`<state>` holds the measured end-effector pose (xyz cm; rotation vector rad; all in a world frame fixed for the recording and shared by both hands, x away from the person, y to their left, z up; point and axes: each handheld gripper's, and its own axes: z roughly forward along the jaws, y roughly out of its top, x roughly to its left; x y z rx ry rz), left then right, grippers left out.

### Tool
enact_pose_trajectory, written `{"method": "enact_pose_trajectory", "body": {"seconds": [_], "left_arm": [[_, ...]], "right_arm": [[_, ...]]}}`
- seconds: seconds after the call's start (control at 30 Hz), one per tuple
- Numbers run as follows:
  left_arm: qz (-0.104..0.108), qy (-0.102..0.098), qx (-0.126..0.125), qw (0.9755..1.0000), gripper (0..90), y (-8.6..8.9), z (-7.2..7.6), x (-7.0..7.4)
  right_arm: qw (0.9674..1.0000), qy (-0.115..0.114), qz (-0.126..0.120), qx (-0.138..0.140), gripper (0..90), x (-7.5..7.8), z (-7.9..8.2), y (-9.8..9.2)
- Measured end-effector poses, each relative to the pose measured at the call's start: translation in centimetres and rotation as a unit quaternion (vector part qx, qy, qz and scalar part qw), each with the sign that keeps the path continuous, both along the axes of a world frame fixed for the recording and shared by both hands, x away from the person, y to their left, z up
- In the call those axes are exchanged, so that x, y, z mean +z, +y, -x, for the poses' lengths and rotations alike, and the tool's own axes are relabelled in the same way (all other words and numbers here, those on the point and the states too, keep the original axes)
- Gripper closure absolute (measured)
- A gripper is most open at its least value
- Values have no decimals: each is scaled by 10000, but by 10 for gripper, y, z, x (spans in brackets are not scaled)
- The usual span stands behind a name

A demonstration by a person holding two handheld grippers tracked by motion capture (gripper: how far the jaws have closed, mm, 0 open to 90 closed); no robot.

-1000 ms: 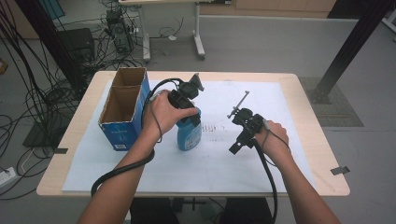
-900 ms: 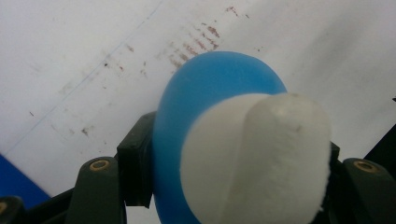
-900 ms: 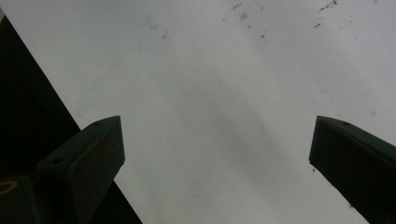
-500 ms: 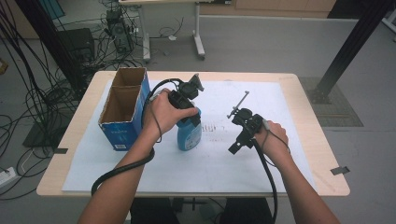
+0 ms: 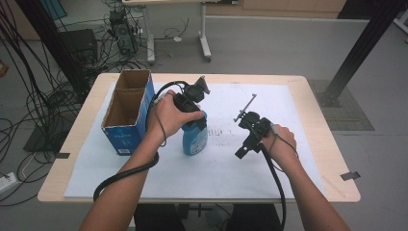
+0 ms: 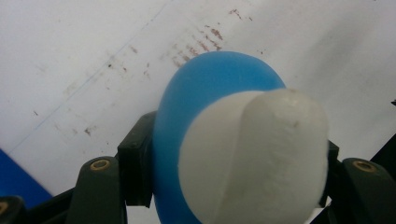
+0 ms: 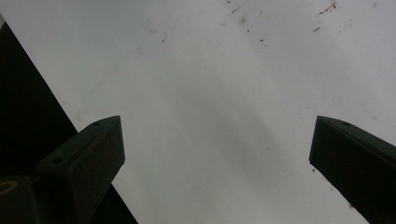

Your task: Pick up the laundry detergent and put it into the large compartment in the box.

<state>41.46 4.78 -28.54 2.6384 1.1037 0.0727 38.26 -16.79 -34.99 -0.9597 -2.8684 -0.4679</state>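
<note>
Left tongs (image 6: 233, 182) clamp a smooth, rounded blue plastic bottle (image 6: 205, 98).

The bottle (image 5: 194, 139) is coloured bright blue, and a white cap (image 6: 261, 154) is seen on it in the left gripper view. The open box (image 5: 126, 115) is printed blue on the outside with small white lettering, while its inside is plain brown cardboard. The counter (image 5: 317, 110) is finished in pale wood, and a white sheet (image 5: 216, 168) marked with faint reddish-brown smudges is spread over it. Both the left gripper (image 5: 192, 103) and the right gripper (image 5: 248, 137) are coloured black, with black cables trailing from them. The floor (image 5: 269, 43) is seen in grey.
</note>
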Motion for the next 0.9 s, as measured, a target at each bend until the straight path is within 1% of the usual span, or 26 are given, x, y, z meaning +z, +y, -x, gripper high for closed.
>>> {"method": "enact_pose_trajectory", "body": {"seconds": [0.33, 0.67, 0.9], "left_arm": [[0, -22, -9, 10000, 371, 0, 1, 0], [8, -38, -8, 10000, 371, 0, 1, 0], [8, -42, -8, 10000, 370, 0, 1, 0]], "right_arm": [[10000, -48, -14, -57, 31, 0, -1, 0], [9998, -197, -6, -52, 33, 1, -1, 1], [9999, -156, -31, -59, 33, 1, -2, 1]]}}
